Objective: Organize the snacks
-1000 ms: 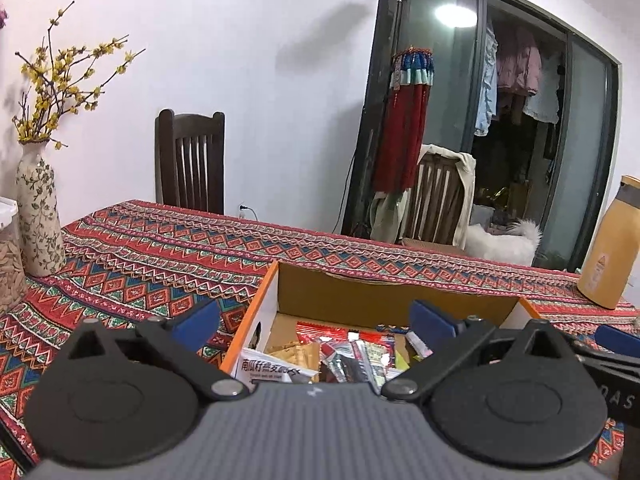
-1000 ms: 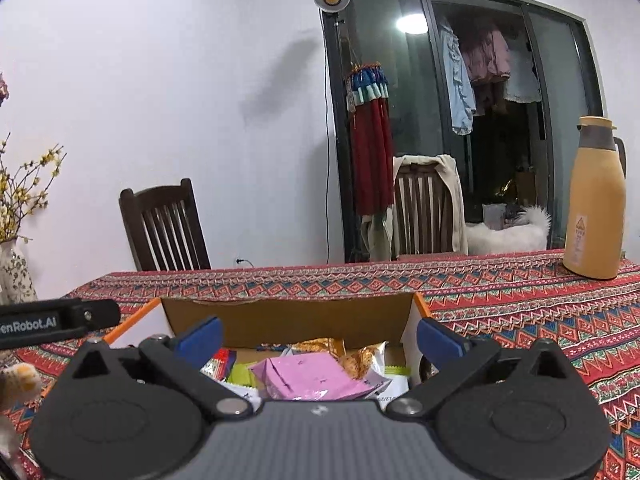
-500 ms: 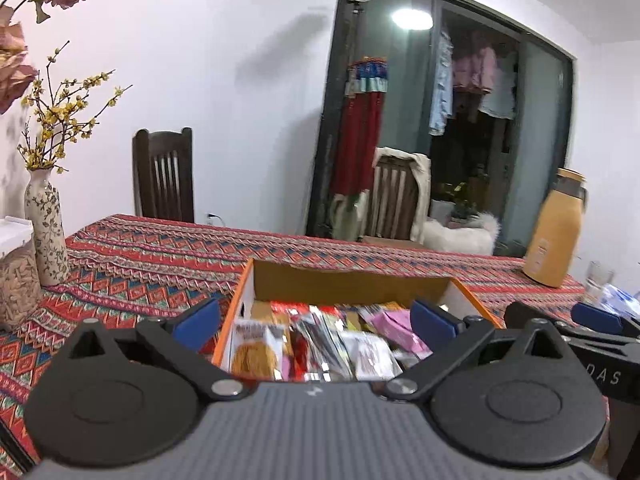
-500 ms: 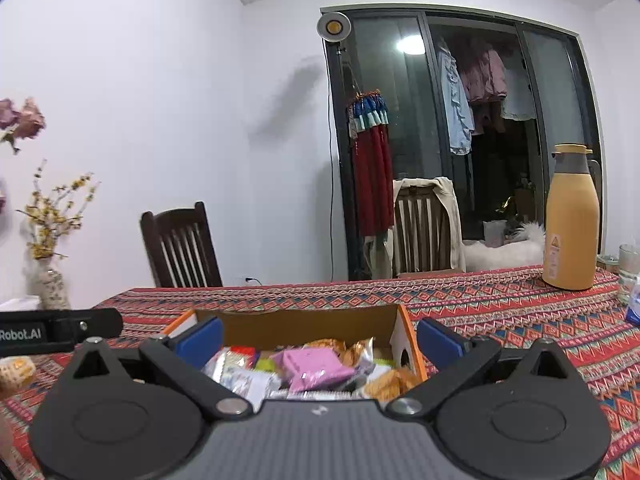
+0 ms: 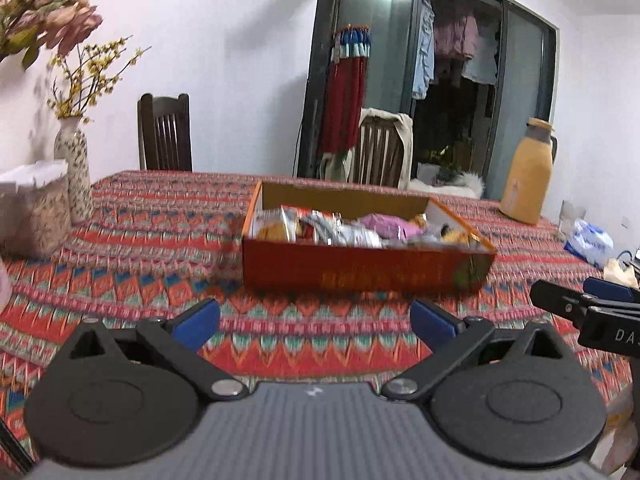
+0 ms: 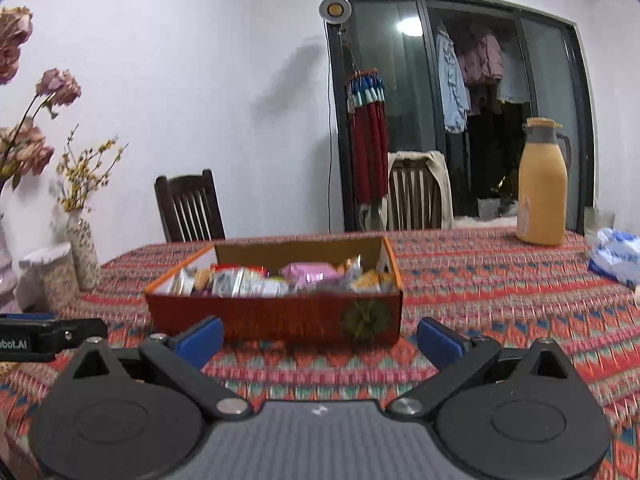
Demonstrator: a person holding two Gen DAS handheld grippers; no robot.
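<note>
An orange cardboard box (image 5: 360,268) (image 6: 276,316) filled with several wrapped snack packets (image 5: 332,230) (image 6: 256,280), among them a pink packet (image 6: 306,270), sits on the patterned tablecloth. My left gripper (image 5: 316,322) is open and empty, held short of the box's near wall. My right gripper (image 6: 320,338) is also open and empty, just in front of the same wall. The right gripper's tip (image 5: 580,304) shows at the right edge of the left wrist view; the left gripper's body (image 6: 48,336) shows at the left edge of the right wrist view.
The tablecloth (image 5: 160,240) covers the table. A vase of yellow twigs (image 5: 76,172) and a lidded container (image 5: 32,212) stand at left. An orange thermos (image 6: 542,184), a blue-and-white bag (image 6: 616,256) and two chairs (image 6: 188,204) lie beyond.
Both grippers have pulled back and up from over the box; its whole front wall now shows with tablecloth between it and the fingers. Both stay open and empty.
</note>
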